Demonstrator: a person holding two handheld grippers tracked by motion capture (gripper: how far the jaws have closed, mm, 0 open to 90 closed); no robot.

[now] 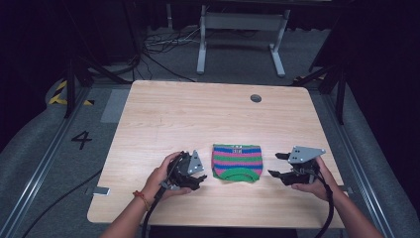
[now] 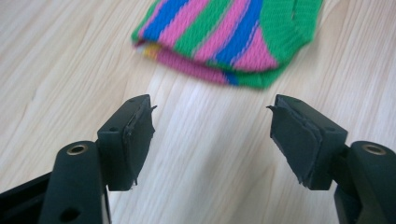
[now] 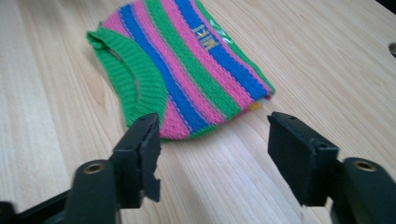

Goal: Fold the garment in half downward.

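Nearest the table's front edge, in the high view: two bare forearms, a red band at the left wrist, a black cable trailing from each tool.

Left gripper (image 1: 198, 179): matte black plastic, grey three-cornered plate on top, held in the left hand (image 1: 166, 176) just left of the garment. Jaws apart, nothing between them; in the left gripper view, frayed dark rubber pads (image 2: 140, 135) with ragged corners, bare wood in the gap.

Right gripper (image 1: 277, 165): same build, plate tilted, gripped by the right hand (image 1: 317, 181) just right of the garment. Jaws likewise apart and empty; in the right gripper view, blocky pads (image 3: 299, 151), the left one chipped along its edge.

Between the two tools, near the front middle of the table: small knitted sweater (image 1: 236, 162), folded flat into a rough rectangle. Horizontal stripes of green, pink and blue, ribbed green collar curving along the near side, chunky stitch texture. Small woven label on a blue stripe, lettering too blurred to read. Bit of yellow, possibly an inner tag, peeking at the folded edge. Clear of both sets of pads.

Beneath: table (image 1: 198, 114) of pale wood-grain laminate, rounded corners, smooth and matte. Farther back, round grey grommet (image 1: 255, 98) set in the top.

Beyond: grey carpet, loose black cables, white metal frame (image 1: 240, 29) on two feet, a "4" marked on the floor at left.
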